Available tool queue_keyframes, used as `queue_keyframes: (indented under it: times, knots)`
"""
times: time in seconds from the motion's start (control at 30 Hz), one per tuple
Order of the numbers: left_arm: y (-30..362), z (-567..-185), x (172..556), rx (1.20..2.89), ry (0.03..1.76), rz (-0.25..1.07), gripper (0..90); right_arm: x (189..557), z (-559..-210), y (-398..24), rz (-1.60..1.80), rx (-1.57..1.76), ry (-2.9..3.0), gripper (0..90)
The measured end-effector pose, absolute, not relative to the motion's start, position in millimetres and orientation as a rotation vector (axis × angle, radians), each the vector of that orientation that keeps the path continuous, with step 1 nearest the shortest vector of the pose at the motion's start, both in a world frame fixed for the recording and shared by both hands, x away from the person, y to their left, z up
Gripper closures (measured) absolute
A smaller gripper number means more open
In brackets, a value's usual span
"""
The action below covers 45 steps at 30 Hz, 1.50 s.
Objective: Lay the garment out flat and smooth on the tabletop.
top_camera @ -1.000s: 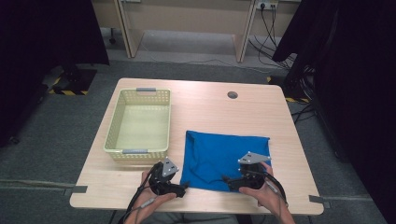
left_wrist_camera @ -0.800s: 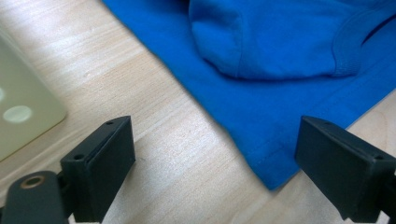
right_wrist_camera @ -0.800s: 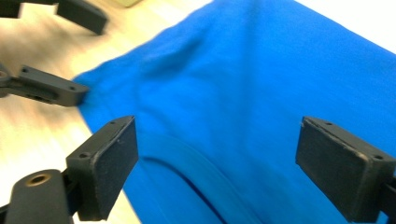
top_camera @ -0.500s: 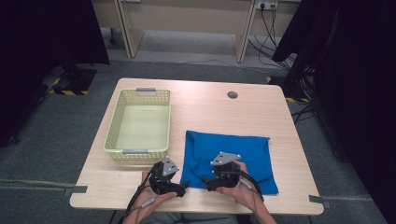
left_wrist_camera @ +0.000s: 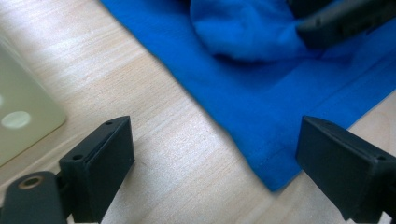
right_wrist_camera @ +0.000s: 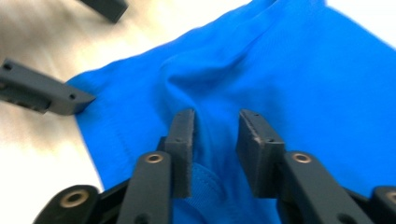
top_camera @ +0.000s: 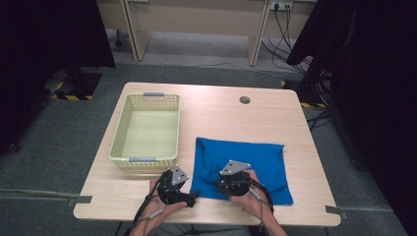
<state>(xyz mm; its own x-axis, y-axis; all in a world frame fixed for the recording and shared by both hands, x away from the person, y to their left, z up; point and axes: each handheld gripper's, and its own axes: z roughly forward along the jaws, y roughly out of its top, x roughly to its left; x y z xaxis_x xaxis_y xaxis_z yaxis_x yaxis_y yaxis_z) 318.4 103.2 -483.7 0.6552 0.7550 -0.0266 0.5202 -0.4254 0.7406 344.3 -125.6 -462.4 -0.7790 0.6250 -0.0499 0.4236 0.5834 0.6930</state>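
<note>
On the table point(top_camera: 275, 118), basket point(top_camera: 146, 132) beside cloth point(top_camera: 255, 157); left gripper point(left_wrist_camera: 224, 172) agape, right gripper point(right_wrist_camera: 215, 140) closing, apparently pinching cloth.

Black hand-held gripper point(top_camera: 235, 183) — grey plate, cable

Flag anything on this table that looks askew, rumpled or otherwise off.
The blue cloth is the only oddity: its near left part is bunched into a raised fold between the jaws of the right claw, which have just been closing. The basket sits squarely on the table; nothing spilled or damaged.
</note>
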Motion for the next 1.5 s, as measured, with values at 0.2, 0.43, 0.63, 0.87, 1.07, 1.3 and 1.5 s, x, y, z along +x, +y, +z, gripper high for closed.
queue_keyframes:
  times: [0.2, 0.43, 0.63, 0.87, 1.07, 1.3, 1.5]
  knots:
    - [103.2, -483.6, 318.9, 2.126, 0.985, 0.405, 10.6, 357.7, -457.2, -140.8, 0.989, 0.896, 2.470, 70.9]
    - [103.1, -483.6, 319.0, 2.126, 0.986, 0.405, 10.6, 367.9, -457.5, -158.7, 1.036, 0.999, 2.443, 63.0]
    - [103.0, -483.7, 319.1, 2.124, 0.988, 0.406, 10.6, 353.8, -447.2, -150.5, 1.117, 1.065, 2.463, 32.1]
    - [103.0, -483.7, 319.2, 2.123, 0.988, 0.407, 10.6, 350.1, -468.6, -131.1, 0.959, 1.061, 2.544, 16.7]
    - [102.8, -483.8, 319.3, 2.122, 0.990, 0.408, 10.6, 347.8, -467.2, -132.0, 0.932, 0.938, 2.528, 45.4]
    - [102.8, -483.8, 319.4, 2.122, 0.990, 0.408, 10.6, 363.9, -463.4, -151.8, 0.935, 0.942, 2.486, 68.3]
    - [102.6, -483.8, 319.6, 2.120, 0.992, 0.409, 10.6, 381.7, -462.4, -171.7, 0.970, 1.016, 2.434, 68.7]
